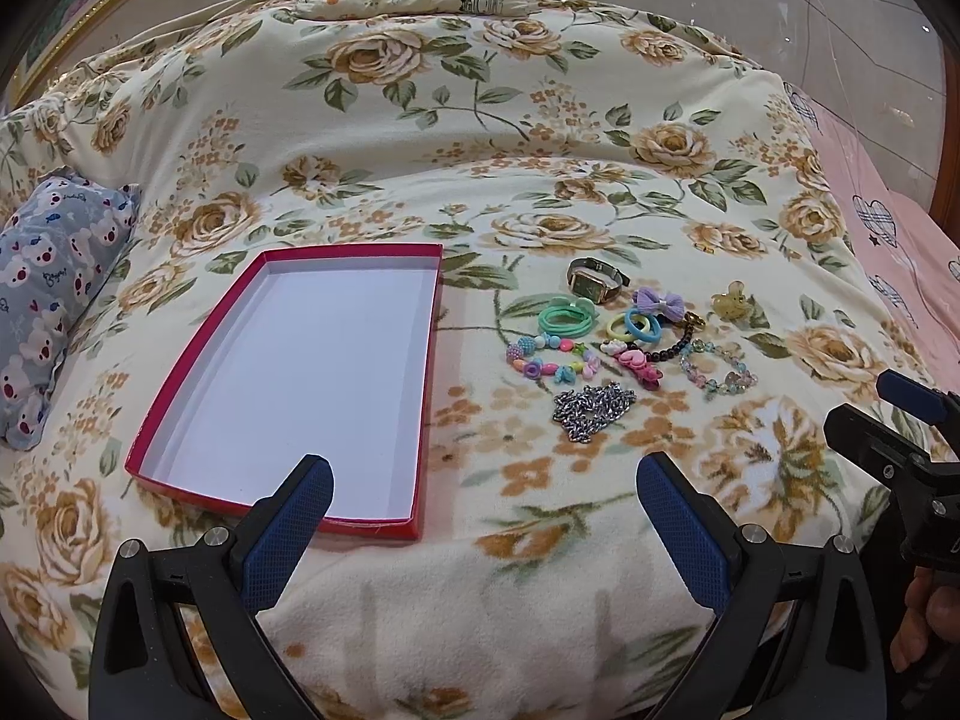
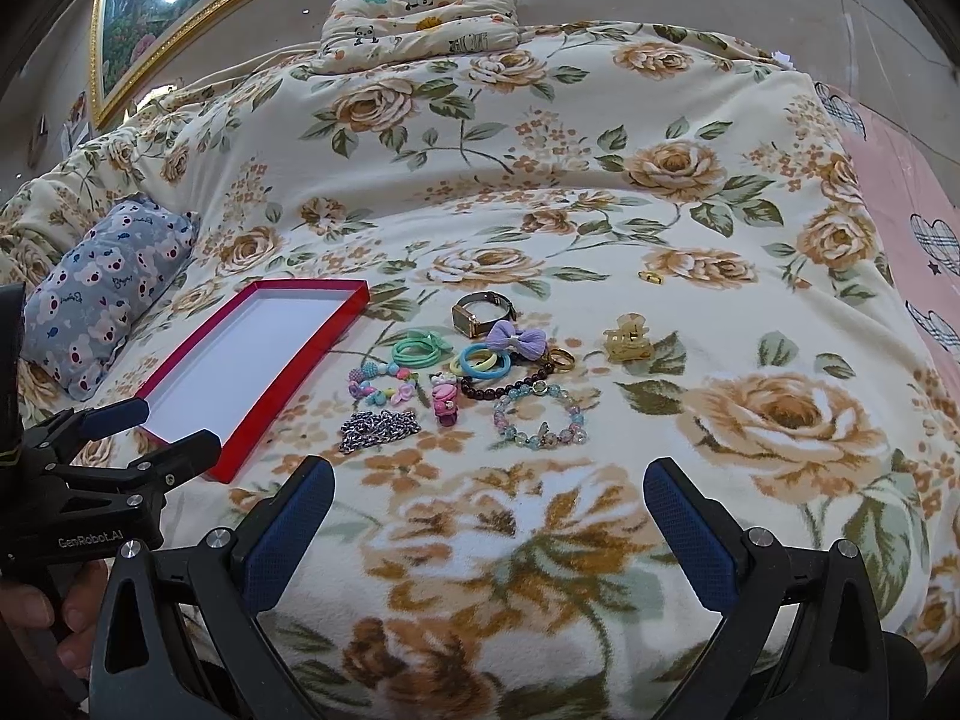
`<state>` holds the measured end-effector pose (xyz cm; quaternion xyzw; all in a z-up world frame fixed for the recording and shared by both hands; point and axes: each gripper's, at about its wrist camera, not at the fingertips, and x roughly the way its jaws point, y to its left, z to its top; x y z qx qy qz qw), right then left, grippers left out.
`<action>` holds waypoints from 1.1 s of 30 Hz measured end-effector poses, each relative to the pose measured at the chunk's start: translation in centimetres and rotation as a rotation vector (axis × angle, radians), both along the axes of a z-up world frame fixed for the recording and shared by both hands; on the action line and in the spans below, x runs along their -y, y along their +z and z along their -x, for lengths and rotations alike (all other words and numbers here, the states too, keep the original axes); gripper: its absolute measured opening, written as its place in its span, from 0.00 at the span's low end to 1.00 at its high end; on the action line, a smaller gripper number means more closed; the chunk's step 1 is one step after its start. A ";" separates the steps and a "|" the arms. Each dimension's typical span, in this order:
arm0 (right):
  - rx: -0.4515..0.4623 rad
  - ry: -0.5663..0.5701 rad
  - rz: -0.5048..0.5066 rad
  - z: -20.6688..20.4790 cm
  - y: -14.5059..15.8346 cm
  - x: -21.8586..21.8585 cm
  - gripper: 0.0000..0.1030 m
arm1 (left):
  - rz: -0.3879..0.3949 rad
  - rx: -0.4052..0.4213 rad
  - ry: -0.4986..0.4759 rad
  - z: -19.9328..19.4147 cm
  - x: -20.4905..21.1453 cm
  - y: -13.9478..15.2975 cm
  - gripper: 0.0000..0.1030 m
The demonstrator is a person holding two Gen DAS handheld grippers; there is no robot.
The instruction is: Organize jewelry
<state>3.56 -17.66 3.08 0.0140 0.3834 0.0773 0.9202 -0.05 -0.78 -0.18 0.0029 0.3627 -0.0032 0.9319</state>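
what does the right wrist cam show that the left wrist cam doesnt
Only the right wrist view: the gold-framed painting in full and a gold ring beside the dark bead bracelet. Only the left wrist view: the whole red box, unblocked. Both: the watch, silver chain, and both grippers open, left gripper, right gripper.

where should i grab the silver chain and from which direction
Pinch the bunched silver metal chain across the thick middle of its heap, coming straight down from above. It lies flat and crumpled on the soft floral blanket, so no side edge stands up to catch. The right gripper is open and probably nearest; the colourful beaded bracelet sits just beyond, so keep the jaws narrow.
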 end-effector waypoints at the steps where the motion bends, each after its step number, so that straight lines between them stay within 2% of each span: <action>1: 0.000 0.000 -0.001 0.0 0.0 0.0 1.00 | 0.000 -0.001 -0.001 0.0 0.0 -0.1 0.99; 9: -0.001 0.001 -0.001 0.0 -0.2 0.0 1.00 | 0.001 -0.008 -0.002 -0.4 0.6 -0.9 0.99; 33: -0.005 0.000 -0.008 -0.2 -0.2 -0.1 1.00 | 0.005 -0.017 -0.005 -0.9 0.4 -1.0 0.99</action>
